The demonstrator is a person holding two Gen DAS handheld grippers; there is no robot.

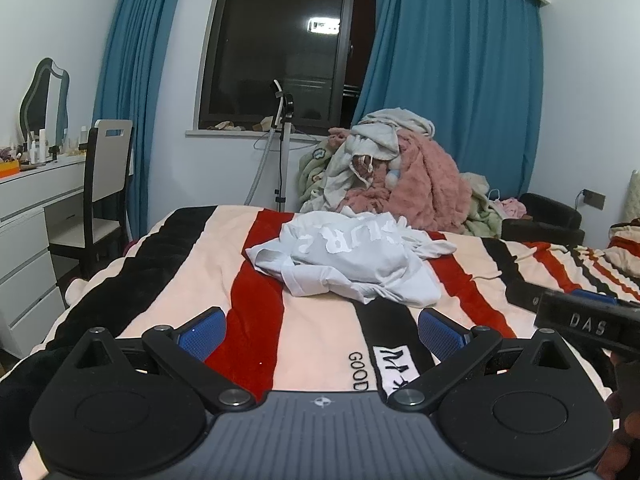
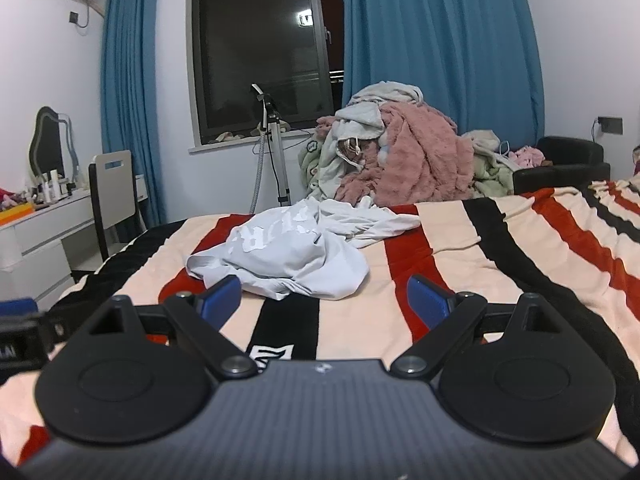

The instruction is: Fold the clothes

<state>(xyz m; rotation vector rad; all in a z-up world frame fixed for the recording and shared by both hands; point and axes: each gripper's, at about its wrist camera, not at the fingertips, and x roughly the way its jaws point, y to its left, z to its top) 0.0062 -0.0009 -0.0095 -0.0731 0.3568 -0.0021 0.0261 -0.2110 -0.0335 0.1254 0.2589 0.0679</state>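
1. Pale grey-white cotton, crumpled into a loose heap: the T-shirt with large white lettering lies bunched on the red, black and cream striped fleece blanket that covers the bed. None of it is spread flat, and no fold shows.
2. Taking the T-shirt as the landmark, the left hand-held gripper hovers on its near side, short of the cloth. Its blue-padded jaws stand wide apart with nothing between them.
3. The right hand-held gripper is also on the near side of the T-shirt, closer in; its left pad seems to sit just at the front hem, though I cannot tell if it touches. Its jaws are likewise spread wide and empty.
4. Beyond the T-shirt, a pile of pink, green and grey garments waits against the blue curtain.
5. By my judgement the task is at its opening step: reaching for the shirt. The next move calls for each gripper to pinch a separate edge or shoulder, then lift and spread the cloth flat before folding.
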